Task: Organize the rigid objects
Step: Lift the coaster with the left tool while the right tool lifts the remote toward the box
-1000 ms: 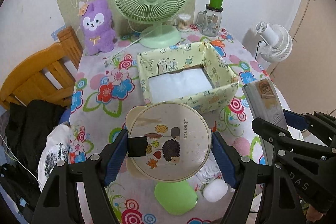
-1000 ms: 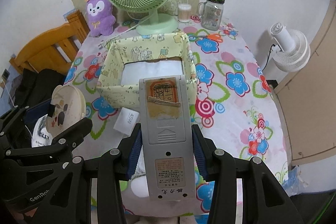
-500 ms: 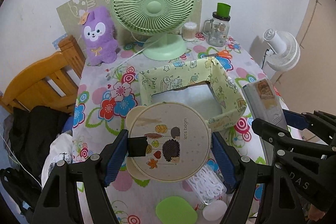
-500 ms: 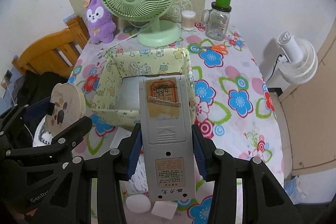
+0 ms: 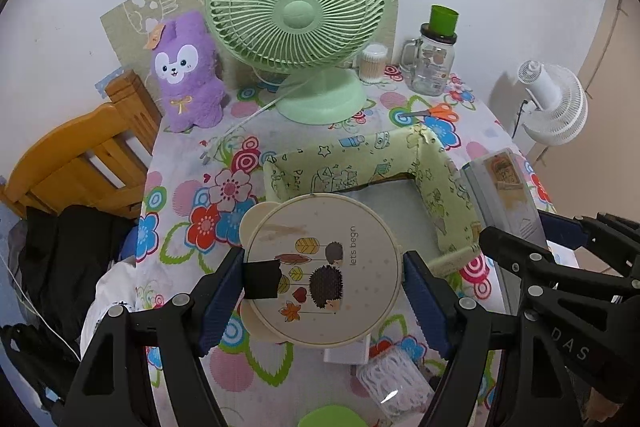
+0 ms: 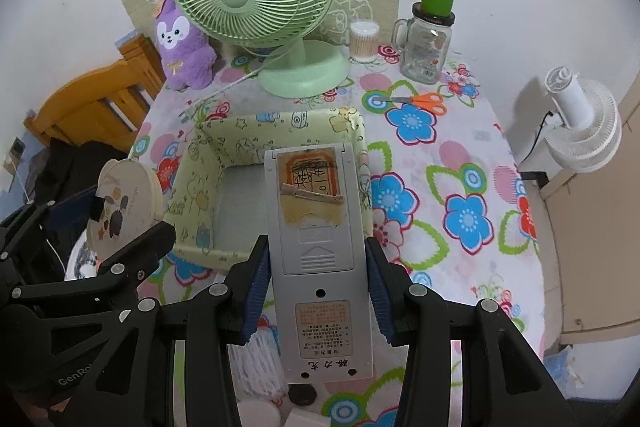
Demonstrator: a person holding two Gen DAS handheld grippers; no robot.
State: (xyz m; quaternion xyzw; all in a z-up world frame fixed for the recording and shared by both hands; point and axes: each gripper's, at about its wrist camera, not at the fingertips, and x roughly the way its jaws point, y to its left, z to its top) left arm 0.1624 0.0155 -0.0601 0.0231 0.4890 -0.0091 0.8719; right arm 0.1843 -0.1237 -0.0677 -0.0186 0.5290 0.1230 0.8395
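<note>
Both grippers have drawn back and risen since a second ago, so the fabric box sits further off and the green fan looms larger in each view.

From the left wrist: the left gripper (image 5: 323, 281) is closed around a round cream case (image 5: 320, 269) printed with a hedgehog, its blue pads pressing the case's left and right edges; the case hangs above the near left wall of the pale yellow fabric box (image 5: 360, 163), which stands open on the flowered worktop (image 5: 192, 195); beyond the box stand the green fan (image 5: 298, 7), a purple plush toy (image 5: 186, 71), a cotton swab tub (image 5: 373, 62) and a glass jar (image 5: 434, 65) with a green lid; orange scissors (image 5: 436, 111) lie just behind the box; a wooden chair (image 5: 80, 155) stands off the worktop's left edge, a white floor fan (image 5: 554, 103) off its right; the right gripper shows at the right edge, carrying a grey remote (image 5: 504, 195).

From the right wrist: the right gripper (image 6: 318, 283) is clamped on the grey remote (image 6: 318, 247), back side up, long sides between the blue pads; the remote's far end reaches over the box's open interior (image 6: 240, 207); bare flowered cloth spreads to the right of the box up to the worktop's right edge (image 6: 460, 187); small white items lie on the near edge under the gripper, partly hidden; the round case (image 6: 120, 203) shows at left.
</note>
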